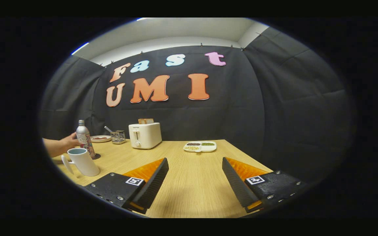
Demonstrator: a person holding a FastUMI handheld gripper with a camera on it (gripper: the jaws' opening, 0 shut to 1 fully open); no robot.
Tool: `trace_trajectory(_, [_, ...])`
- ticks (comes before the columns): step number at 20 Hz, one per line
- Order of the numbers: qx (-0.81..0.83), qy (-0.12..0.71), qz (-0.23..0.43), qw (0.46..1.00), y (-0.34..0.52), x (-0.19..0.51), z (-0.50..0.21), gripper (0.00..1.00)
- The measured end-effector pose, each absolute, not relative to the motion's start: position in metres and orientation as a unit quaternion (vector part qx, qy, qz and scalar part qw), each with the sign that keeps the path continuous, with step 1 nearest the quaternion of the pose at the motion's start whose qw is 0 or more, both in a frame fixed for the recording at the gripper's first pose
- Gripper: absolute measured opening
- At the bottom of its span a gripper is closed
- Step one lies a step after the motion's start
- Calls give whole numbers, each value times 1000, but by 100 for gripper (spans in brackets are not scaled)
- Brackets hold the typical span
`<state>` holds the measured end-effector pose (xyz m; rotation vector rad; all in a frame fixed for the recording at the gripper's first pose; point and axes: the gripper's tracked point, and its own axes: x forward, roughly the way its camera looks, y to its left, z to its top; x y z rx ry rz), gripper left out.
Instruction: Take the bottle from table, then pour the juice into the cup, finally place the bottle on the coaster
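Gripper [195,164] held spread wide over wooden table [189,186], nothing between fingers. Bottle [85,138] seen upright on dark coaster [96,156], far left of fingers, touched by person's hand [68,143]. White cup [83,161] stood just in front of bottle. Bottle label print too small to be read. Toaster [144,135] logo illegible.

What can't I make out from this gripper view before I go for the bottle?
- Juice level: the bottle is opaque.
- Inside of the cup: seen from the side, its wall hides any contents.
- Coaster: mostly hidden behind bottle and cup; whether the bottle stands on it is unclear.
- A person's hand at the bottle: contact is too small to tell.
- Hand-held gripper: open, nothing between its fingers.
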<state>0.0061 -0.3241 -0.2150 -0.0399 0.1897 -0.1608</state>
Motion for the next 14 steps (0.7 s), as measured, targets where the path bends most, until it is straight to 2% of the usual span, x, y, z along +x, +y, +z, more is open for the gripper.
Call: trace_trajectory(14, [-20, 99, -81, 992, -324, 10, -216, 97])
